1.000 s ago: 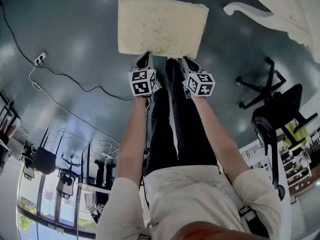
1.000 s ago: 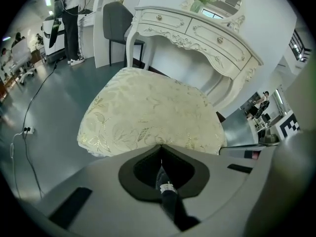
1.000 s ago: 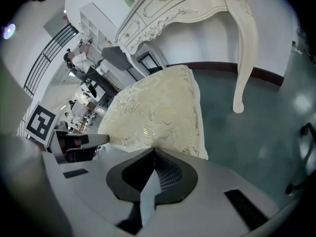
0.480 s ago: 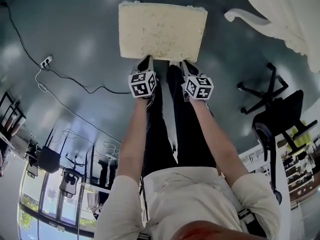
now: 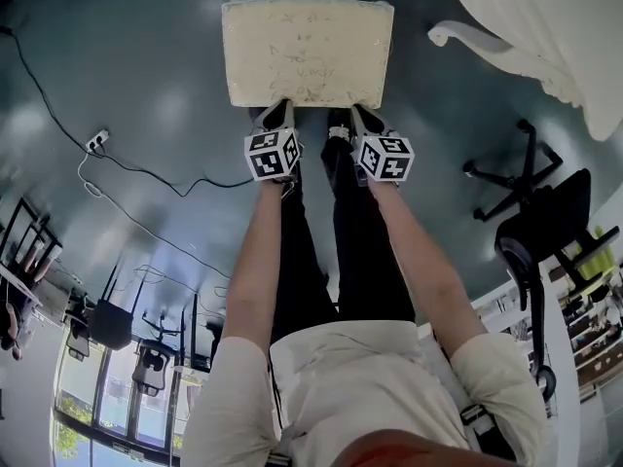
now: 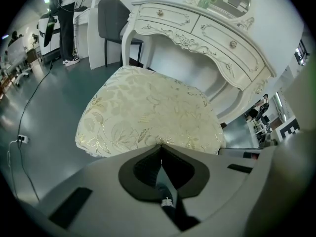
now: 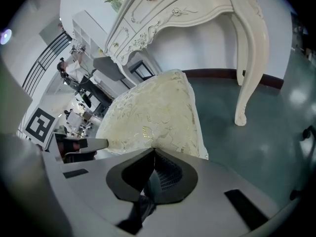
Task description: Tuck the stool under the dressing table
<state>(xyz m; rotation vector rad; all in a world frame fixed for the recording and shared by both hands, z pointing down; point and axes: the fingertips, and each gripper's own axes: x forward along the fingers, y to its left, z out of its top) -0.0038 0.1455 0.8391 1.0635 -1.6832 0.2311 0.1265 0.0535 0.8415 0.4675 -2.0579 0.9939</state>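
Note:
The stool (image 5: 307, 47) has a cream cushion with a gold leaf pattern and stands on the dark floor in front of me. My left gripper (image 5: 275, 115) and right gripper (image 5: 355, 117) sit side by side at its near edge. In the left gripper view the jaws (image 6: 160, 146) meet shut right at the edge of the cushion (image 6: 148, 112). In the right gripper view the jaws (image 7: 154, 149) close the same way on the cushion (image 7: 153, 112). The white carved dressing table (image 6: 207, 28) stands just beyond the stool, at the upper right in the head view (image 5: 545, 27).
A curved table leg (image 7: 249, 58) stands on the floor to the stool's right. A black office chair (image 5: 545, 212) is at the right. A cable and power strip (image 5: 97, 142) lie on the floor at the left. A grey chair (image 6: 111, 19) stands left of the table.
The stool and both grippers have moved away from me toward the dressing table. The cushion, skewed before, now sits square to me.

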